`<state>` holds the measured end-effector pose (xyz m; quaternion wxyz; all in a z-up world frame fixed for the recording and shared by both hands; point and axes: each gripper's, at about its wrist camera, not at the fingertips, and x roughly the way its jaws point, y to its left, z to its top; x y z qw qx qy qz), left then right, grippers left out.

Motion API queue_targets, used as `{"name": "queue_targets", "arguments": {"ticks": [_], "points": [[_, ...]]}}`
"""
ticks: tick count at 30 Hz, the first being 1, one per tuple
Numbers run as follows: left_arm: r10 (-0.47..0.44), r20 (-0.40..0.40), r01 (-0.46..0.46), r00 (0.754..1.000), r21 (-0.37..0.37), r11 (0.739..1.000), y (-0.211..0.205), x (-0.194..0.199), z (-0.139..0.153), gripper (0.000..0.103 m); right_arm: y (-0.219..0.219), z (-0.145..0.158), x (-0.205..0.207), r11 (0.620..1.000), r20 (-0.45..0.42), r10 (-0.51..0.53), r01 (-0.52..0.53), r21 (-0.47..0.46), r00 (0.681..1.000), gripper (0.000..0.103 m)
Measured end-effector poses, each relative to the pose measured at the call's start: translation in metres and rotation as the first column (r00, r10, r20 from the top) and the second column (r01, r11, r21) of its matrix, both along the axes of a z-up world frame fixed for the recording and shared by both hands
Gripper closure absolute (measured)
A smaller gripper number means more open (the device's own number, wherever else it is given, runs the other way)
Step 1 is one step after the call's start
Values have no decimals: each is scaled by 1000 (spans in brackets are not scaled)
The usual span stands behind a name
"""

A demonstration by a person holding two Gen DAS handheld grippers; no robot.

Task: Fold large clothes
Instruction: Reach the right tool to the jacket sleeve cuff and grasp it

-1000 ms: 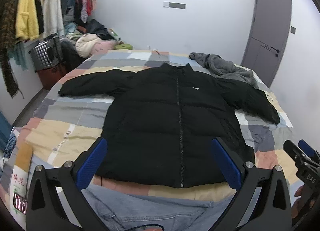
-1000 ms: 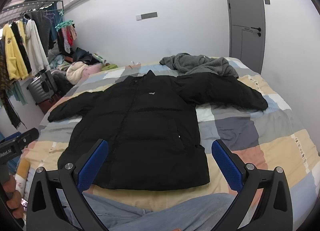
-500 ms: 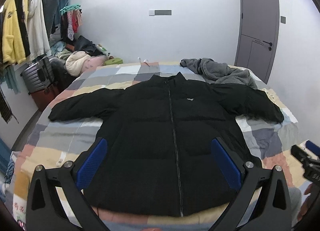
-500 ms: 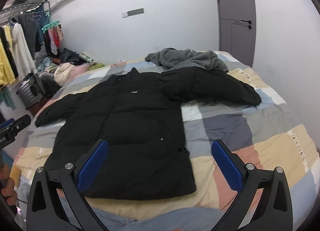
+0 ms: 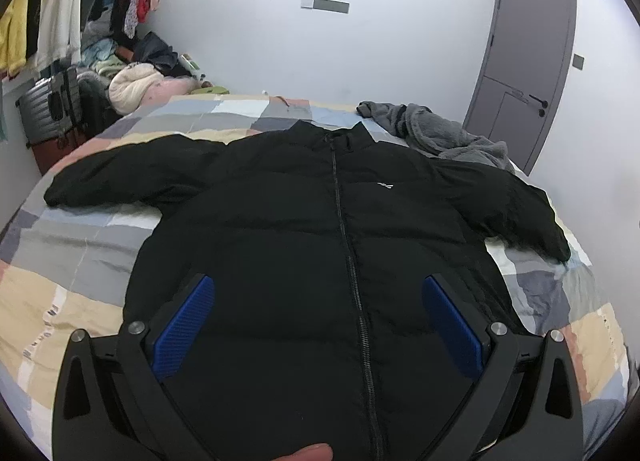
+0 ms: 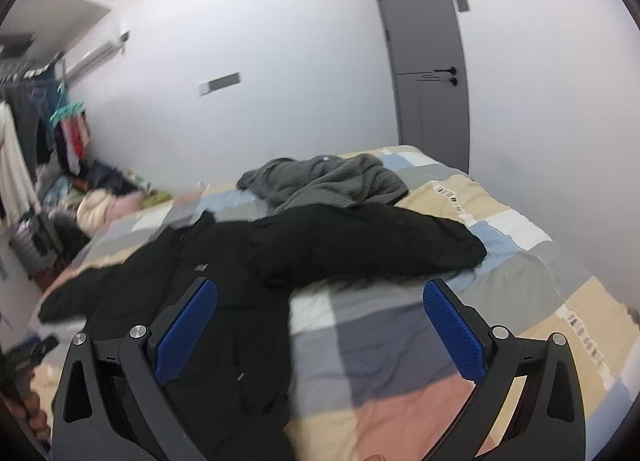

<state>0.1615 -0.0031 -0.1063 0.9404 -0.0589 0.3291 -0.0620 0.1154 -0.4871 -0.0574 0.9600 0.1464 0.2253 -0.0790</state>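
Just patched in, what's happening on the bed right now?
A person holds two open grippers over a black puffer jacket spread flat, zipped, sleeves out, on the patchwork bed. The left gripper is over its lower front; the right gripper points toward the right sleeve. Neither grips anything. No fold made yet.

Left wrist view looks low and close over the black puffer jacket (image 5: pixel 320 245) toward the far wall; right wrist view faces right, blurred. Both share jacket, patchwork-quilted bed (image 6: pixel 400 341), grey door (image 5: pixel 524 61).
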Motion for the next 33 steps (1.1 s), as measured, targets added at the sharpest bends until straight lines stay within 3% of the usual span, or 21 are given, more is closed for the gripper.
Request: {"name": "queue_targets", "arguments": {"ticks": [8,13,18,21,25,29,31,33], "points": [[34,-32,-35,999,-35,999,8,18,-19,0,-103,-72,69,964,-22,-73,76,257,997,0],[44,-42,-46,998,-49,998,8,30,-30,0,-169,-132,107,881,-69,-134,150,448,989,0],[65,-39,-67,997,-40,997,6,40,-36,0,-222,-197,141,755,-140,-199,243,609,970,2],[84,-35,-85,996,-30,996,6,46,-40,0,-243,-220,153,695,-138,-239,269,667,961,4],[112,-50,-113,992,-25,993,6,61,-49,0,-267,-237,167,623,-99,-329,295,725,939,19],[140,-68,-139,988,10,990,7,74,-61,0,-288,-245,183,595,-63,-386,301,745,921,22],[153,-81,-152,985,23,988,8,81,-68,0,-294,-244,192,608,-43,-392,293,738,919,23],[158,-93,-156,983,28,987,8,87,-73,0,-298,-242,202,633,-16,-375,268,726,927,31]]}}
